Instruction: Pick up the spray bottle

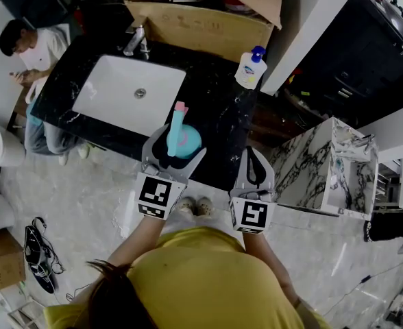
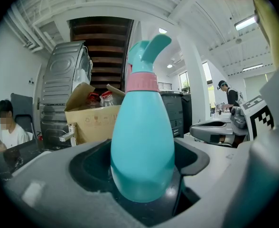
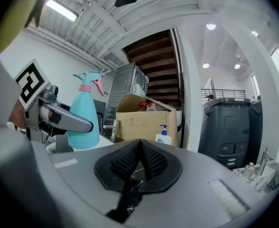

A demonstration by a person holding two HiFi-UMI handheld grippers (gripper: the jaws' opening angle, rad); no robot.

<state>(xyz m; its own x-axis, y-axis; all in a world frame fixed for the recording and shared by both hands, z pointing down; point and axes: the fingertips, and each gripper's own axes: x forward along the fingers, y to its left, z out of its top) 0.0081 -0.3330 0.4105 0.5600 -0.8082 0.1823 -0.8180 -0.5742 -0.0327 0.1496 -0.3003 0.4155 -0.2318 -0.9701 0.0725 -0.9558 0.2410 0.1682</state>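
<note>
A turquoise spray bottle (image 1: 182, 140) with a pink collar and trigger stands upright between the jaws of my left gripper (image 1: 176, 149), which is shut on its round body. Up close in the left gripper view, the spray bottle (image 2: 143, 141) fills the middle, with my left gripper (image 2: 142, 175) clasping its lower part. The right gripper view shows the same spray bottle (image 3: 84, 118) at the left. My right gripper (image 1: 253, 172) hangs over the counter's front edge, shut with nothing in it; its ribbed pads (image 3: 149, 160) meet.
A black marble counter (image 1: 215, 108) holds a white sink (image 1: 129, 91) with a tap (image 1: 136, 41). A white pump bottle (image 1: 251, 67) stands at the back right beside an open cardboard box (image 1: 201, 12). A person sits at far left (image 1: 33, 46). A marble cabinet (image 1: 328, 170) stands right.
</note>
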